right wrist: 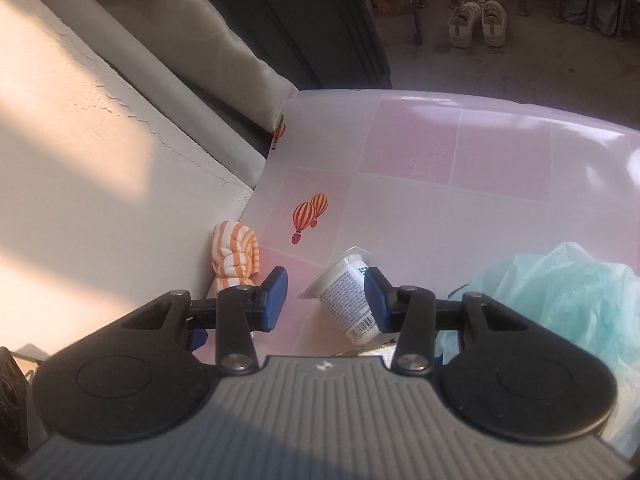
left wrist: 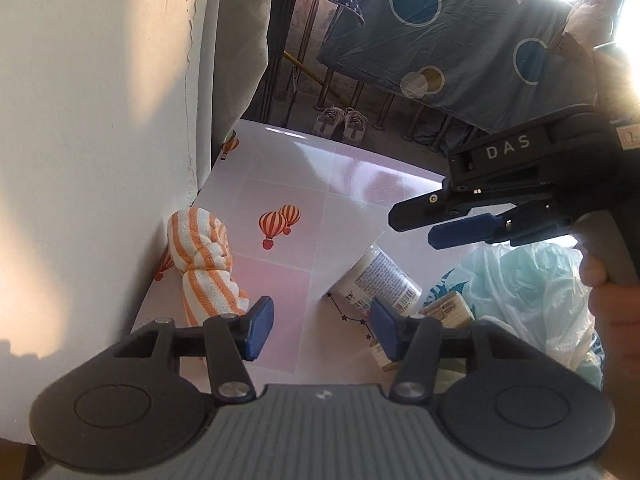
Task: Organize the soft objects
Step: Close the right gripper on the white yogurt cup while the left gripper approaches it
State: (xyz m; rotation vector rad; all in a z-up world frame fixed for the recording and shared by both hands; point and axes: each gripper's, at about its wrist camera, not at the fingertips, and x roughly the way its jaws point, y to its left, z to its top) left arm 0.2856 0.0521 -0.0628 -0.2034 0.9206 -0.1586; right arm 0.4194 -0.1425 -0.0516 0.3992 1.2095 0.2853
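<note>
An orange-and-white striped cloth (left wrist: 204, 264), knotted into a bundle, lies on the pink checked tablecloth (left wrist: 352, 184) against the wall. My left gripper (left wrist: 322, 330) hovers just to its right, open, with only tablecloth between its blue pads. My right gripper (left wrist: 414, 228) hangs higher at the right, held by a hand (left wrist: 612, 304), with nothing in it. In the right wrist view the right gripper (right wrist: 326, 299) is open above a white cup (right wrist: 344, 296) lying on its side, without touching it. The striped cloth (right wrist: 236, 252) is to its left. A crumpled pale teal plastic bag (right wrist: 560, 300) sits at the right.
The white cup (left wrist: 376, 280) lies tipped beside a small wooden block (left wrist: 444, 308) and the plastic bag (left wrist: 532, 292). A white wall (left wrist: 100, 160) borders the table's left side. Beyond the far table edge (right wrist: 480, 96) are a pair of shoes (right wrist: 478, 24) on the floor and a hanging blue sheet (left wrist: 460, 32).
</note>
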